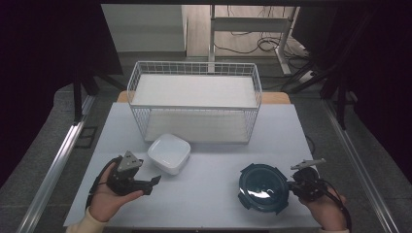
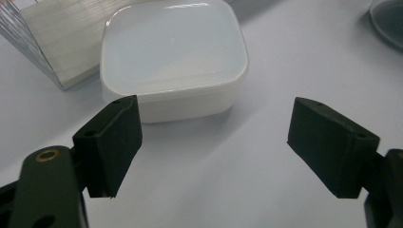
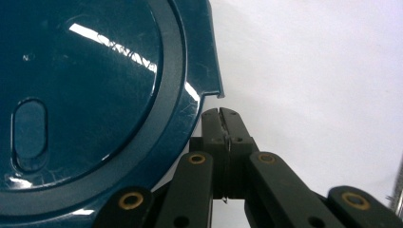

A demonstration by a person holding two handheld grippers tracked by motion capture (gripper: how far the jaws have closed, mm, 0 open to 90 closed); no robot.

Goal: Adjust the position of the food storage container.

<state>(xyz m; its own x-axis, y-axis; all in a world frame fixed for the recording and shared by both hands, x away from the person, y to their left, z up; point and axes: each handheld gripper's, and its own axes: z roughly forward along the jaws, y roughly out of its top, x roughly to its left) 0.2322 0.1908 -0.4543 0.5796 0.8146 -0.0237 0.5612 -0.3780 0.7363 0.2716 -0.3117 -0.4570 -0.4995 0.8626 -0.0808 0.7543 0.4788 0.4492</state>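
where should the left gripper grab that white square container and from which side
Take the white container across its near rim and wall, coming from the left gripper side with jaws open. It sits upright, open and shallow, so the thin rounded rim fits between the jaws; the wire rack blocks the far side.

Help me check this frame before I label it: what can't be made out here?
- Right gripper: jaws closed at the teal lid's rim; right gripper view doesn't settle whether they pinch it.
- Teal lid: cut off by the left and top edges there.
- White container: contents unreadable under glare, left gripper view.
- Wire rack: back lower shelf hidden by its upper shelf, high view.
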